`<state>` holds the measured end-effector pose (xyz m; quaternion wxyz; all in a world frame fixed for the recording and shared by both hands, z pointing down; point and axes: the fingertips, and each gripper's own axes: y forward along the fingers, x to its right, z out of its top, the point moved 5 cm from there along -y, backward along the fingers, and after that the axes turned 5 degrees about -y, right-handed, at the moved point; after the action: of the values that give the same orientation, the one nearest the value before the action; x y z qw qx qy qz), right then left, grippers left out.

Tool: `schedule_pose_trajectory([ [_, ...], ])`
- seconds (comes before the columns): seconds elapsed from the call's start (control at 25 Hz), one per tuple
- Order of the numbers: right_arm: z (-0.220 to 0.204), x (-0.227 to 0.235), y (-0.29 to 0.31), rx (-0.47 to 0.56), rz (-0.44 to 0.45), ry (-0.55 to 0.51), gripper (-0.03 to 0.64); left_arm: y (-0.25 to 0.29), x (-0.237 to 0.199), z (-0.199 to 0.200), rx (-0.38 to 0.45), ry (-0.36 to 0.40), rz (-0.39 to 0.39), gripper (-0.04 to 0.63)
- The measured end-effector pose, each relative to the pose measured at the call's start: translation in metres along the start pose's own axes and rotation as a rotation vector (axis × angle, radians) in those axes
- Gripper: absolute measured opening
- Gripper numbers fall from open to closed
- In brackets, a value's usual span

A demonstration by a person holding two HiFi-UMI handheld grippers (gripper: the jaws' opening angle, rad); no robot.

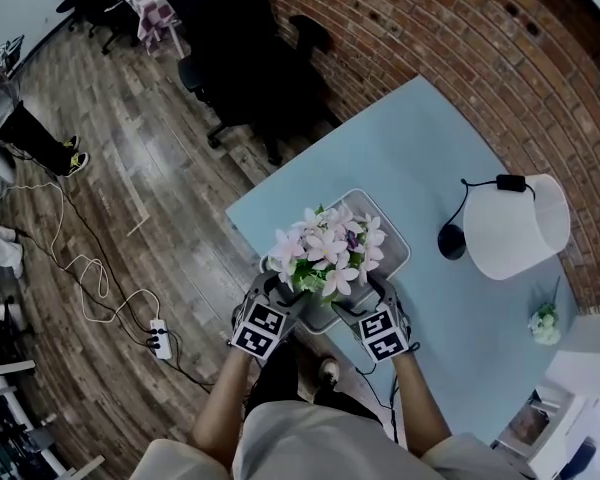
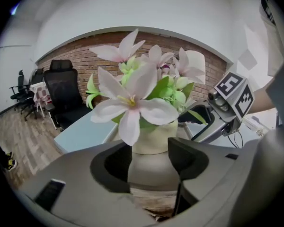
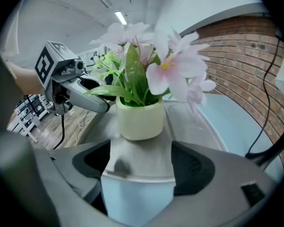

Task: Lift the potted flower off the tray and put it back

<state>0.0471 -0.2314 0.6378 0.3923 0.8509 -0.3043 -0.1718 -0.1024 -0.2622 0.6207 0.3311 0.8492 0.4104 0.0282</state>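
Currently the left gripper (image 2: 150,156) is holding its jaws apart, gripping nothing, and the right gripper (image 3: 141,161) is doing likewise. Just ahead of both sets of fingertips, the potted flower (image 3: 139,117) is sitting upright on the grey tray (image 1: 397,236), whose near rim is lying between each pair of jaws. Beyond the tray the light blue table (image 1: 430,138) is stretching away, with a white lamp (image 1: 517,226) showing well off to the right gripper's side.
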Motion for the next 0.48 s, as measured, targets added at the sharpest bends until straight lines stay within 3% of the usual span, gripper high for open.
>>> schedule_pose_trajectory([
  [0.48,-0.01,0.008,-0.067,0.014,-0.05,-0.084,0.364,-0.049,0.035,-0.008,0.011,-0.027,0.132,0.267],
])
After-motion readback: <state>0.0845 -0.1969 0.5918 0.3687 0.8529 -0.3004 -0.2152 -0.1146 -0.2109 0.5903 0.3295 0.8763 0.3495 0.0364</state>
